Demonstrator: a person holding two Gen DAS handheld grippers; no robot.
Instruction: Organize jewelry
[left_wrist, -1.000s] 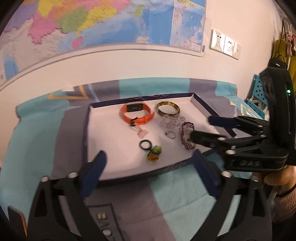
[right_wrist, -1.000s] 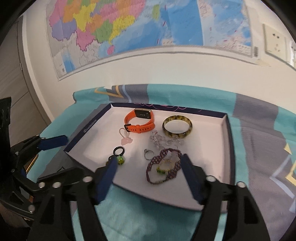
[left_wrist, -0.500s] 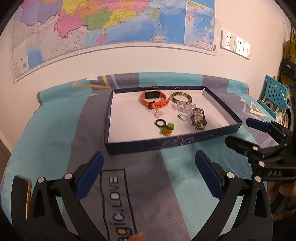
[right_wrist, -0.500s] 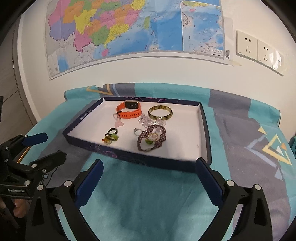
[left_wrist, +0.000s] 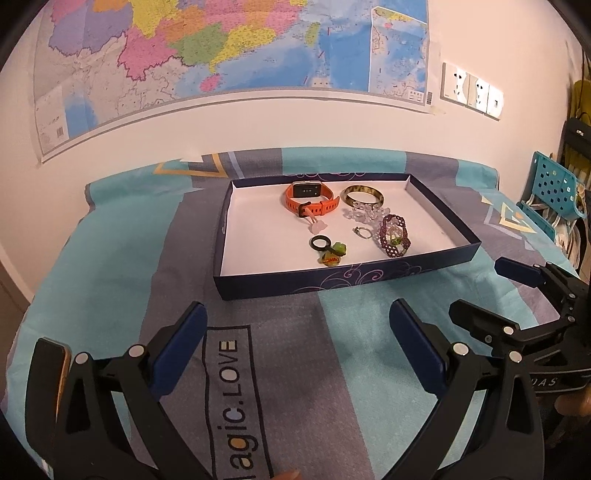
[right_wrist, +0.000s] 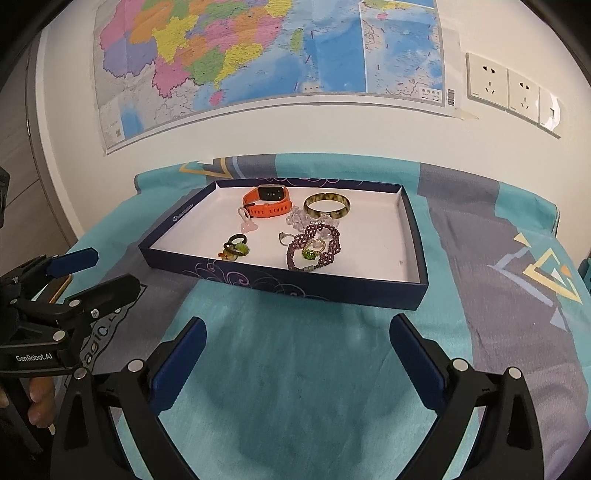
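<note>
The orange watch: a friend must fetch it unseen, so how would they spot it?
Look in the shallow dark blue tray on the teal cloth. The orange watch lies by the far wall, left of the mottled bangle; only it has a strap and dark screen.

You now hold both tools back from the tray (left_wrist: 369, 282), over the cloth in front of it, where a second ago they reached over its rim. Your right tool (right_wrist: 297, 360) has just been opening and now gapes wide, empty, with the purple beaded bracelet (right_wrist: 314, 247) lying free in the tray.
</note>
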